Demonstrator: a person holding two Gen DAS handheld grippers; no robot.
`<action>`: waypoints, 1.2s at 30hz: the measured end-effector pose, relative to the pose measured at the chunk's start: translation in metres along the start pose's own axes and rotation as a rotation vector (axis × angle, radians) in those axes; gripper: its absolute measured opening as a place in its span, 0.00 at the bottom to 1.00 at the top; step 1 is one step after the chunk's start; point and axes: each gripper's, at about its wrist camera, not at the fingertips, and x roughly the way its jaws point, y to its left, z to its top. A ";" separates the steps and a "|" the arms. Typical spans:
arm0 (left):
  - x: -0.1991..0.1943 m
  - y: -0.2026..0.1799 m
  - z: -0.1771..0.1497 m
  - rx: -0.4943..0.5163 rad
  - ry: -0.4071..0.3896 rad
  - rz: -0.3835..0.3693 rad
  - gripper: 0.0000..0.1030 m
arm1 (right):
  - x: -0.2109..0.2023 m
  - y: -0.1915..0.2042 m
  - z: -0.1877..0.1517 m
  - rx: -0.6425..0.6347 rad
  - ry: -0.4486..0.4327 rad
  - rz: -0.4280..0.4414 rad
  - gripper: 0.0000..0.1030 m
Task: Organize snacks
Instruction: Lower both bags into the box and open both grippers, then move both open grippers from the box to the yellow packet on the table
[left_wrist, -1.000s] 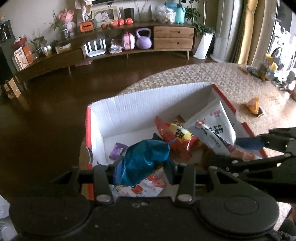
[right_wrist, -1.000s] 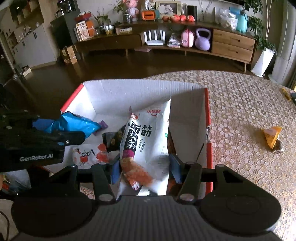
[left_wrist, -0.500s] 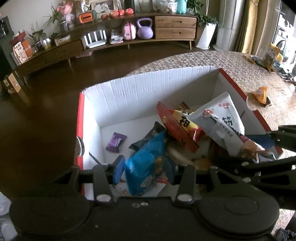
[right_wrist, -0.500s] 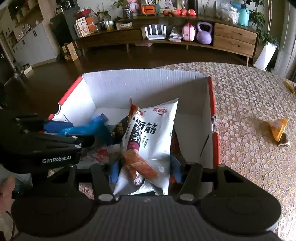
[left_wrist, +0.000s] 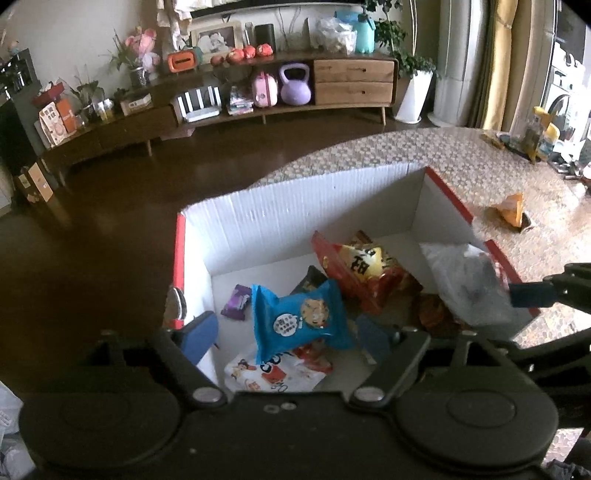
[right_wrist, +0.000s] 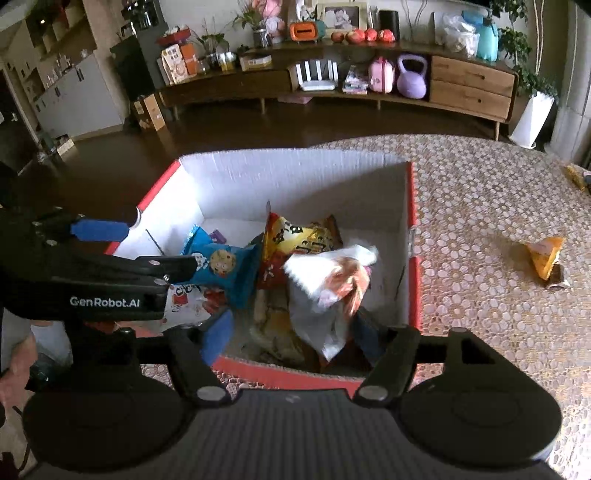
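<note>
A cardboard box (left_wrist: 295, 192), white inside and red outside, stands on the patterned table. My left gripper (left_wrist: 286, 339) hangs over its near left corner with jaws opening. The blue cookie packet (left_wrist: 299, 317) lies loose between the wide-apart pads, on other snacks. My right gripper (right_wrist: 291, 336) is over the box's (right_wrist: 295, 162) near right side, jaws opening too. The white packet (right_wrist: 325, 295) is blurred and tips down into the box, free of the pads. A red and yellow bag (right_wrist: 295, 240) leans in the middle.
A small purple packet (left_wrist: 238, 302) and a white cartoon packet (left_wrist: 269, 373) lie on the box floor. An orange packet (right_wrist: 546, 254) lies on the table right of the box. Behind are dark floor and a long wooden sideboard (right_wrist: 332, 85).
Both grippers went from shut on their packets to open. The blue packet dropped onto the snacks in the box, and the white packet fell away from the right pads.
</note>
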 end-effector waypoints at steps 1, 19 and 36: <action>-0.004 0.000 0.000 0.000 -0.007 0.000 0.81 | -0.005 -0.001 -0.001 0.001 -0.008 0.004 0.69; -0.095 -0.030 -0.001 0.017 -0.205 -0.014 0.94 | -0.115 -0.011 -0.020 0.021 -0.179 0.060 0.80; -0.136 -0.119 0.004 0.081 -0.308 -0.165 1.00 | -0.189 -0.077 -0.057 0.053 -0.284 -0.016 0.90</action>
